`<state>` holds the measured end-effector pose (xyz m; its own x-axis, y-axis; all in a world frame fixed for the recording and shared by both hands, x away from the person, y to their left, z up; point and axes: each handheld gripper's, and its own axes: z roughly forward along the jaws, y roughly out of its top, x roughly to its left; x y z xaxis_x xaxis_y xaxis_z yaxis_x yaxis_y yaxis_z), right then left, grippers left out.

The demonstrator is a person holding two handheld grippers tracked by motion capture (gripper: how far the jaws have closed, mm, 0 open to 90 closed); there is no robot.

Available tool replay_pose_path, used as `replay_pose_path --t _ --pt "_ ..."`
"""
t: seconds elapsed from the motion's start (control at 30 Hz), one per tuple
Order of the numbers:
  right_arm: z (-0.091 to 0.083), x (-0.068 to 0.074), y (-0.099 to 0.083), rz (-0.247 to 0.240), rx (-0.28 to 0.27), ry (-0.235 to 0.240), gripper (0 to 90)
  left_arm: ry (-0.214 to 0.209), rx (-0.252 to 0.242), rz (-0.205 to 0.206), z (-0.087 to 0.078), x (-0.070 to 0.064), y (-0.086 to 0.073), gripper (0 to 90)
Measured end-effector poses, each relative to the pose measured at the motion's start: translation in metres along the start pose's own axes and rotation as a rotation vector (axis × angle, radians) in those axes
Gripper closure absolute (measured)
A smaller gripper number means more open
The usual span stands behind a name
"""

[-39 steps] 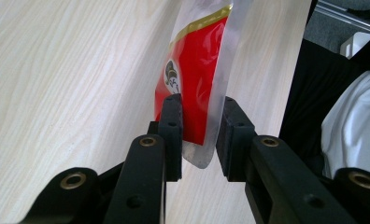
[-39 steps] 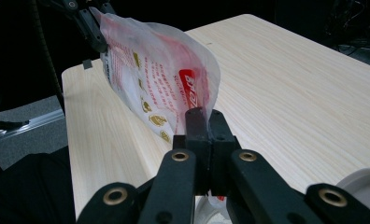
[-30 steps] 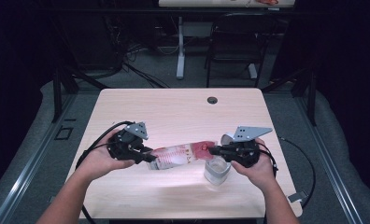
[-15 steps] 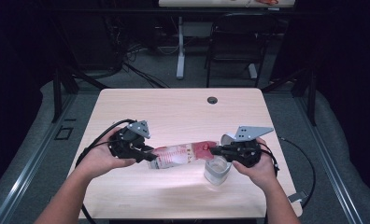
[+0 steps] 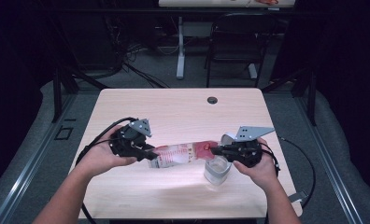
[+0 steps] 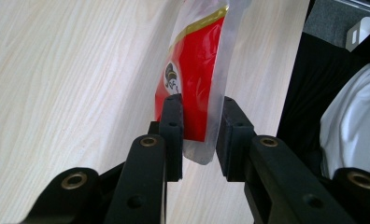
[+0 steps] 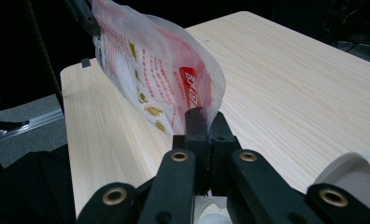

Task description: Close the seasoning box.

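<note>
A red-and-clear printed pouch (image 5: 181, 154) hangs lengthwise above the table, held at both ends. My left gripper (image 5: 148, 154) is shut on its left end; in the left gripper view the jaws (image 6: 201, 116) pinch the pouch's (image 6: 195, 70) red bottom edge. Pinching the right end is my right gripper (image 5: 214, 150), and in the right gripper view its jaws (image 7: 205, 121) are closed on a corner of the pouch (image 7: 150, 60). A clear cup (image 5: 217, 170) stands on the table just below the right gripper.
The light wooden table (image 5: 174, 107) has a dark cable hole (image 5: 212, 100) near its far edge. A white round object (image 5: 227, 138) lies just behind the right gripper, and a white rim (image 7: 356, 179) sits beside its jaws. A chair (image 5: 232, 42) stands beyond the table.
Almost nothing: both hands have shifted only slightly, and the pouch stays stretched between the two grippers over the cup.
</note>
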<state>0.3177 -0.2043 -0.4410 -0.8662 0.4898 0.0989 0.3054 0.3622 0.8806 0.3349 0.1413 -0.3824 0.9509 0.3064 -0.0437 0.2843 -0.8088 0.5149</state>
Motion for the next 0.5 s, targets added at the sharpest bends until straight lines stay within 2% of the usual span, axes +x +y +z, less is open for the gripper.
replay_pose_path --t 0.5 --pt "-0.0013 0.0001 -0.0007 -0.002 0.001 -0.005 89.9 -0.001 0.019 0.01 -0.0023 -0.0003 0.0056 74.9"
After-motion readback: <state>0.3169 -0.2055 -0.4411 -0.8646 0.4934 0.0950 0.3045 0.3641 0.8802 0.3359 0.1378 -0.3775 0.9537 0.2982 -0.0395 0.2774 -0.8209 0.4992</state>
